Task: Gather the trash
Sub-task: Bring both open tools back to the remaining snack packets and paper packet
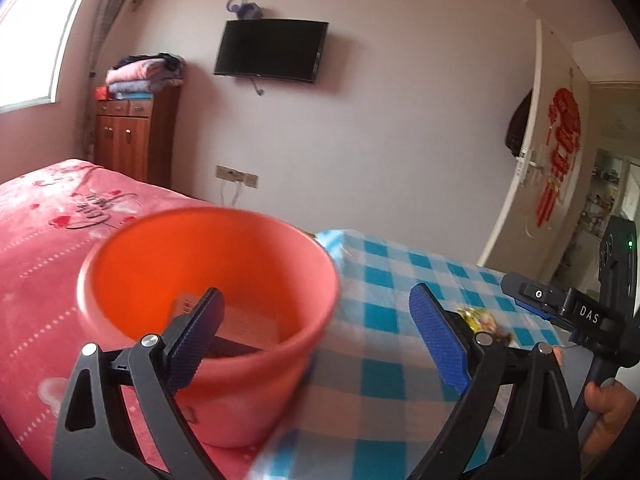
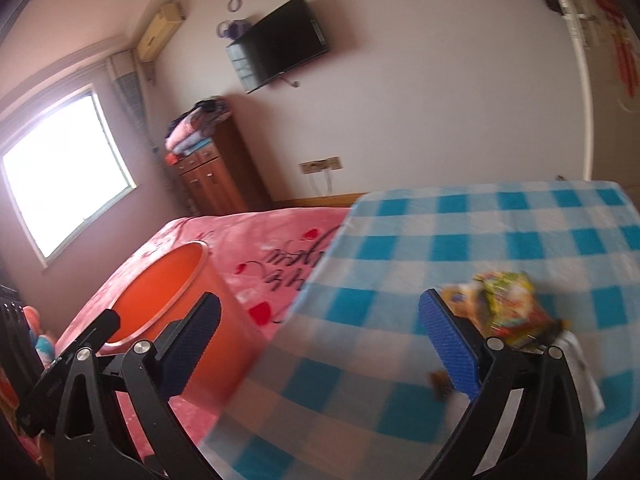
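Right wrist view shows the right gripper (image 2: 320,344) with jaws spread wide and empty, the crumpled yellow-and-red foil wrapper (image 2: 506,312) just outside its right jaw on the blue-checked table (image 2: 500,220); best swing right to straddle it; the left gripper (image 1: 316,340), equally wide, holds nothing over the round orange plastic bucket (image 1: 168,264).

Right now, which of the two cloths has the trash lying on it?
The blue-and-white checked cloth: the crumpled yellow wrapper lies on it. The pink bedspread holds only the orange bucket.
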The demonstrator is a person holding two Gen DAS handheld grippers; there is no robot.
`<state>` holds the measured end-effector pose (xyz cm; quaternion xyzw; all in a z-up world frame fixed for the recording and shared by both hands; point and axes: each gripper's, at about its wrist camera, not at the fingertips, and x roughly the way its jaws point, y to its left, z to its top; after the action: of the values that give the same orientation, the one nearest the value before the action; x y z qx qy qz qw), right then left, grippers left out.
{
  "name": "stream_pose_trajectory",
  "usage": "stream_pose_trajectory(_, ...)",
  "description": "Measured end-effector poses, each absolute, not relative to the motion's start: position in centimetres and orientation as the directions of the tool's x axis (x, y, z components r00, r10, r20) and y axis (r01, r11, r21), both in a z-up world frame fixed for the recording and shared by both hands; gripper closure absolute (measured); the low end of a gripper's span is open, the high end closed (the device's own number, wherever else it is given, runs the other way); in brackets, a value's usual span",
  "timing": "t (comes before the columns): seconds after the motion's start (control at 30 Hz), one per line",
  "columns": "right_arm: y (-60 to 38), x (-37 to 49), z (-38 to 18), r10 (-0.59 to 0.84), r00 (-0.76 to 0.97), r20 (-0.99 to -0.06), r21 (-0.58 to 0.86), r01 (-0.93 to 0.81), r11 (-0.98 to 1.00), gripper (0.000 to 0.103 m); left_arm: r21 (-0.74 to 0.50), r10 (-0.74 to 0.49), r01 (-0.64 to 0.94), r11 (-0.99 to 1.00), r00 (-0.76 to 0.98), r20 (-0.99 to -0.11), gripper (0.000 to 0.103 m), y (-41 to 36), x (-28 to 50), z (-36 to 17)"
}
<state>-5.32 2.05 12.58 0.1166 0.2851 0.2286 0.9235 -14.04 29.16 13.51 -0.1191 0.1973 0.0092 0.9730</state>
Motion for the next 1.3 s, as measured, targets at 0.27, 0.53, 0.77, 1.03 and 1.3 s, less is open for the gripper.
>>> stream_pose_trajectory(0.27,-2.4,-7.5,12.2,0.419,0.78,-0.465,0.339,-0.281,0.898,0.005,-0.184,-0.105,0.029,0.983,0.903,-0.417,0.009,24.9,-14.8,12.9)
stream_pose_trajectory(0.53,-6.9,-9.5,11.9,0.383,0.82,-0.426,0.364,-0.232,0.902,0.005,-0.145,-0.174,0.12,0.982,0.874,-0.453,0.009,20.7,-15.5,12.0)
stream_pose_trajectory(0.77,-10.3,-11.0,10.7,0.336,0.856,-0.393,0.386,-0.178,0.905,0.005,-0.126,-0.233,0.195,0.973,0.838,-0.494,0.009,16.8,-15.2,10.8)
stream_pose_trajectory(1.03,-13.7,-11.2,7.6,0.292,0.857,-0.424,0.427,-0.095,0.899,0.005,-0.092,-0.292,0.29,0.953,0.786,-0.545,0.009,12.8,-14.9,9.2)
stream_pose_trajectory(1.3,-16.2,-11.3,5.8,0.291,0.84,-0.459,0.436,-0.073,0.897,0.005,-0.029,-0.277,0.331,0.943,0.734,-0.62,0.009,9.0,-13.8,7.0)
